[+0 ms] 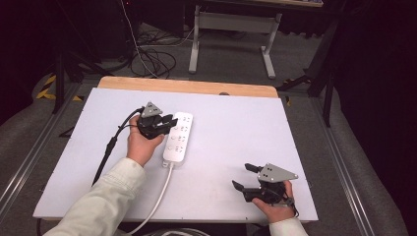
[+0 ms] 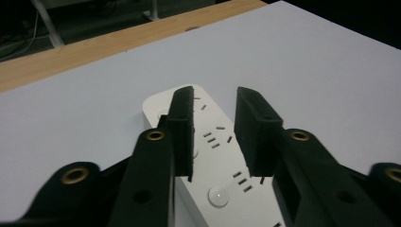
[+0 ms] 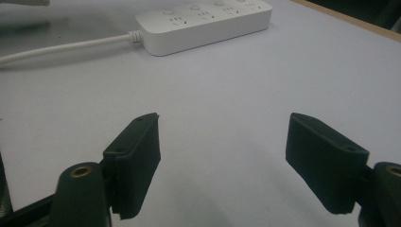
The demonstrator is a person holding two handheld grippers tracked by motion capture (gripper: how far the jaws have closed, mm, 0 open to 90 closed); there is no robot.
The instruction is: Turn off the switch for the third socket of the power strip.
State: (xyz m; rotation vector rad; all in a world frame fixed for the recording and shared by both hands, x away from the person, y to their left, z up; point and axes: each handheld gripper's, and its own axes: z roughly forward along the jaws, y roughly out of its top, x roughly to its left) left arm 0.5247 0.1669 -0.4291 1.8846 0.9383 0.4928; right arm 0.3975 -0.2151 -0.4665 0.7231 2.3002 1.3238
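A white power strip (image 1: 178,137) with several sockets lies on the white tabletop (image 1: 236,128), left of centre. Its white cord (image 1: 160,196) runs off the near edge. My left gripper (image 1: 169,121) hovers over the strip's far half and points right. In the left gripper view the left gripper (image 2: 215,92) stands open, with nothing between its pads and the power strip (image 2: 213,144) beneath them. Over the near right corner my right gripper (image 1: 241,175) points left, open and empty. The right gripper view has the right gripper (image 3: 223,120) wide apart over bare board, the power strip (image 3: 203,21) farther off.
A wooden strip (image 1: 187,86) borders the table's far edge. Beyond it stand a grey desk frame (image 1: 233,34) and loose floor cables (image 1: 152,59). The left gripper's black cable (image 1: 108,147) trails toward the near left. Metal rails run along both sides of the table.
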